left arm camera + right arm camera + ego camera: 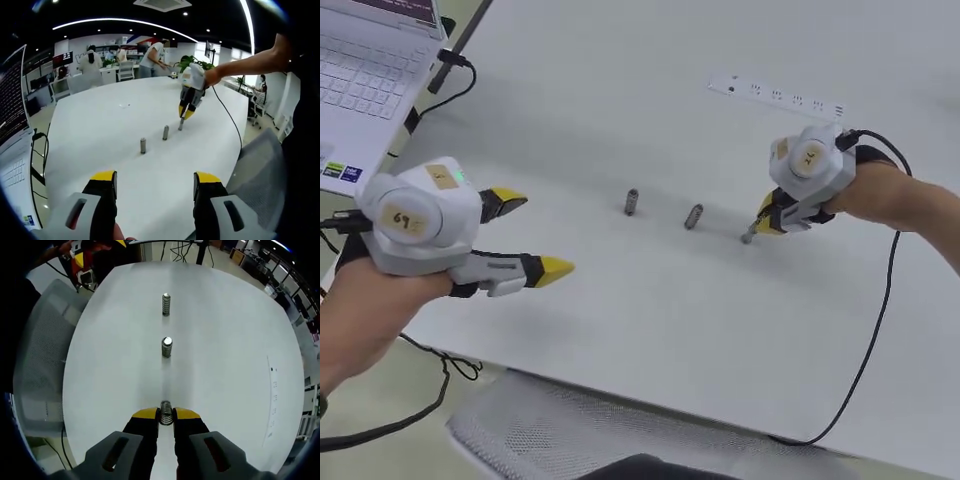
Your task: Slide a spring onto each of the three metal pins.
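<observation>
springs: 3, in a row on white table | far spring, middle spring: standing free | right gripper: narrow, pinching third spring | left gripper: wide, empty

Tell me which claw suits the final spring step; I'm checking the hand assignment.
Right. The right claw is shut on the small coiled grey metal spring, down at the white table in line with two spring-covered metal pins. The left claw hangs open, well off the row.
</observation>
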`<state>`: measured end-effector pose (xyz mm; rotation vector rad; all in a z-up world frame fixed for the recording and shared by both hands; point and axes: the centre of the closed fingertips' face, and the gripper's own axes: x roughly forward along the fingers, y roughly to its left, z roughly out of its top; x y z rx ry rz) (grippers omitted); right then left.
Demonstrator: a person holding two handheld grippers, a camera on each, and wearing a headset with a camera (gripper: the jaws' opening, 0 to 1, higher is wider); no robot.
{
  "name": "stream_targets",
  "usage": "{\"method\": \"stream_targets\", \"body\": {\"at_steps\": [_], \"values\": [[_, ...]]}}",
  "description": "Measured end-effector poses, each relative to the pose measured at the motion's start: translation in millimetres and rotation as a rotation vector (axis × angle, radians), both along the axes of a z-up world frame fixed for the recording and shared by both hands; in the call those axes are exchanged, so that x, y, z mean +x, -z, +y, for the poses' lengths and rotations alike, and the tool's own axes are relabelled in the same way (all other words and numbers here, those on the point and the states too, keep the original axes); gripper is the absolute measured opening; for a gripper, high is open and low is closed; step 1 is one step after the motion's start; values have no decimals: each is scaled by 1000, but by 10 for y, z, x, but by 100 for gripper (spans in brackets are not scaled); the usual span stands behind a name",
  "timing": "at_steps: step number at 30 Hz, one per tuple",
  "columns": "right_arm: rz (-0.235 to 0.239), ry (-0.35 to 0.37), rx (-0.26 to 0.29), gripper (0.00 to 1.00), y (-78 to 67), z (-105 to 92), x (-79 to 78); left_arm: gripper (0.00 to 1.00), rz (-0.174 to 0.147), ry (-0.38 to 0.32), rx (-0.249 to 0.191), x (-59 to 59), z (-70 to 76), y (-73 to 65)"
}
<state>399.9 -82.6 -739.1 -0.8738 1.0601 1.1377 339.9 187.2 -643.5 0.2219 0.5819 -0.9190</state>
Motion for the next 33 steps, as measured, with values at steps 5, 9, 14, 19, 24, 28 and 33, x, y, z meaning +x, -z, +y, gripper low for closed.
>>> {"method": "stream_targets", "body": {"at_steps": [5,9,14,19,24,28,33], "values": [[11,-1,-5,9,56,6,-10,57,3,-3,4,-8,14,12],[17,-1,-8,9,100,10,-15,57,4,-6,6,-10,21,17],[24,-4,-16,9,149,9,-27,58,4,-8,8,-2,30,16],[31,-6,-21,9,194,10,-42,57,5,-12,8,3,35,19],[39,-6,-26,9,244,12,-52,57,8,-14,8,-1,37,25],[41,-4,-27,9,265,16,-49,57,10,-16,9,2,41,35],[45,-4,-30,10,275,8,-41,58,9,-16,11,17,44,38]]}}
